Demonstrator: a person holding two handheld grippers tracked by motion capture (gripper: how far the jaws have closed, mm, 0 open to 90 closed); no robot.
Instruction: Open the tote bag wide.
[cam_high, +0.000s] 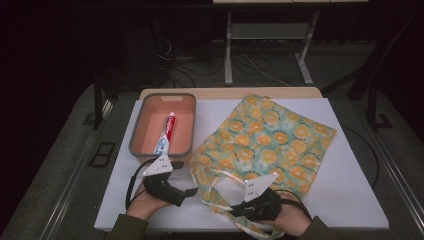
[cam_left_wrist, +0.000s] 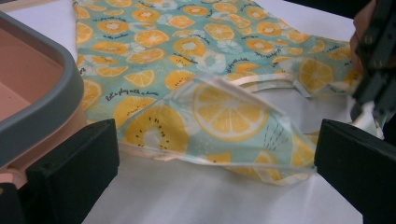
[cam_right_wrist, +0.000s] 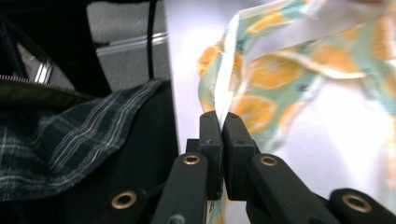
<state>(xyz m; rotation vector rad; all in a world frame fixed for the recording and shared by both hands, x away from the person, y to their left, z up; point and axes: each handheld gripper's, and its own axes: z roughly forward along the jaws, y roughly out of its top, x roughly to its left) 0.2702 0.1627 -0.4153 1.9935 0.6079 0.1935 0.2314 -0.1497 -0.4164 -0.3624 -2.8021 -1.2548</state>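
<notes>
The tote bag (cam_high: 270, 137), printed with orange slices on teal, lies flat on the white surface (cam_high: 350, 200), its body running away toward the far right and its handle loops trailing back to the near edge. The right hand-held gripper (cam_high: 234, 212) sits at that near edge with its jaws pressed together on one handle strap (cam_right_wrist: 223, 100); in the right gripper view the pale strap rises straight out from between the pads. The left hand-held gripper (cam_high: 196, 190) is just left of the bag's mouth, jaws spread wide and empty, pointing toward the right. The nearest fold of the bag's opening (cam_left_wrist: 224, 126) lies straight ahead of it between the two jaws but untouched, so this hand is best placed to take the second hold. Close on its left stands a grey-rimmed orange bin (cam_high: 145, 150) holding a toothpaste tube (cam_high: 166, 132); the bin's corner crowds the left jaw and leaves little room on that side.
</notes>
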